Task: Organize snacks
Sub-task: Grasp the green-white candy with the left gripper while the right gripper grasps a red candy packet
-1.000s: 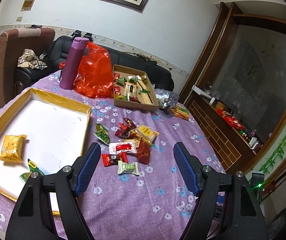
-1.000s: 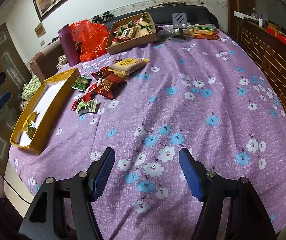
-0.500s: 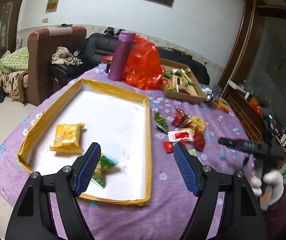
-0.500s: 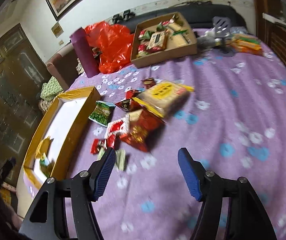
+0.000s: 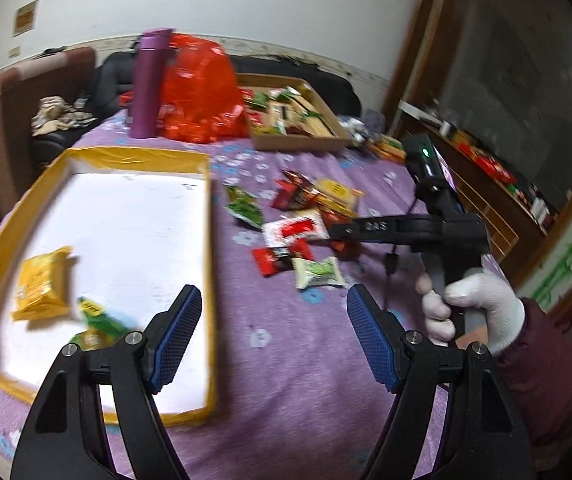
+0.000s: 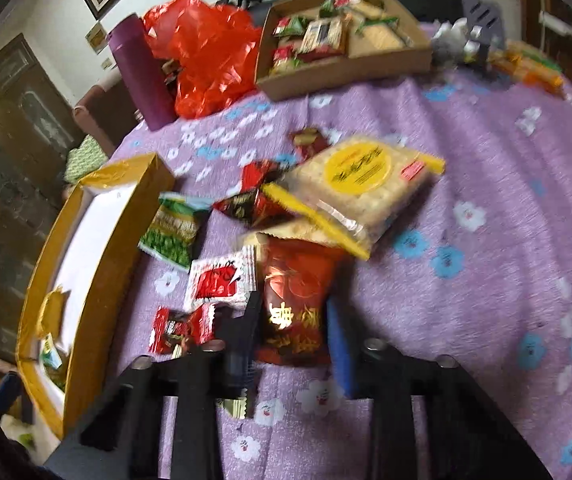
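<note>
Red snack packet (image 6: 291, 300) seemingly between closing fingers (image 6: 337, 344)

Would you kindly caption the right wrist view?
Right gripper closing around a red snack packet beside the gold tray.

green packet (image 5: 100, 324) smeared by blur; red packet's (image 6: 293, 304) lower edge hidden — gripper fingers (image 6: 339, 344)

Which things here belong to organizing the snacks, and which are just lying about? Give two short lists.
Belong to the job:
- right gripper, jaws closing around the dark red snack packet
- left gripper, open
- loose snack pile
- gold-rimmed tray with yellow packet
- cardboard snack box

Lying about:
- purple flask
- red plastic bag
- sofa
</note>
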A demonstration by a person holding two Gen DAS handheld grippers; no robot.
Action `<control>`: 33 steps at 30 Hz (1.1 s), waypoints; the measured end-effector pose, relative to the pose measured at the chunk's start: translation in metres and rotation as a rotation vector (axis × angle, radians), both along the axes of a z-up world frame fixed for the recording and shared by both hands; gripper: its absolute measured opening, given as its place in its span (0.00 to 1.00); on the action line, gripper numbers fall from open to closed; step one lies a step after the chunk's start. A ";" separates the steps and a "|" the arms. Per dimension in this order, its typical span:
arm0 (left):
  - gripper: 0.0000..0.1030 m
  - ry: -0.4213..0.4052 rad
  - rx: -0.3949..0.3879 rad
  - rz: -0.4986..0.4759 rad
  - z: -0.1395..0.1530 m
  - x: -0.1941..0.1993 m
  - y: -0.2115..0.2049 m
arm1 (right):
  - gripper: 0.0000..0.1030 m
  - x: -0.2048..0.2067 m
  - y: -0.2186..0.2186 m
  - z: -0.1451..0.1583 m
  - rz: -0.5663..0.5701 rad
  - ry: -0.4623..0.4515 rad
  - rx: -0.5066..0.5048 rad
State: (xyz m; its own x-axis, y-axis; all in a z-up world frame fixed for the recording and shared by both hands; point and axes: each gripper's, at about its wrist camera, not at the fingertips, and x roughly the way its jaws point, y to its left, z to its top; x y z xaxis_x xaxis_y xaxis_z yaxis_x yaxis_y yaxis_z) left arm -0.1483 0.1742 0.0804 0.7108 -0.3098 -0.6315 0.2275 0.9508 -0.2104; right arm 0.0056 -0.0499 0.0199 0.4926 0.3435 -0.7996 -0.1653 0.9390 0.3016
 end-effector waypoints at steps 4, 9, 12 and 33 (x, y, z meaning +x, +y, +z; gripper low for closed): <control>0.73 0.024 0.022 -0.070 -0.002 0.014 -0.026 | 0.27 -0.013 -0.013 0.003 0.002 -0.029 -0.009; 0.73 0.084 0.086 -0.125 -0.016 0.037 -0.062 | 0.28 -0.025 -0.045 0.002 -0.027 -0.069 0.011; 0.73 0.114 0.136 -0.148 -0.028 0.055 -0.082 | 0.28 -0.025 -0.067 -0.004 -0.053 -0.077 0.069; 0.42 0.202 0.237 -0.191 -0.063 0.085 -0.118 | 0.28 -0.028 -0.087 0.000 -0.074 -0.101 0.187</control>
State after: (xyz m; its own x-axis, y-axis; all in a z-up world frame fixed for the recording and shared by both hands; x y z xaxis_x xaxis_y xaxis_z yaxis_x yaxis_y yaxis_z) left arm -0.0629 0.0564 0.0172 0.5081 -0.2530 -0.8233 0.3820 0.9229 -0.0479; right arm -0.0228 -0.1368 0.0198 0.5966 0.4414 -0.6703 -0.1364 0.8788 0.4573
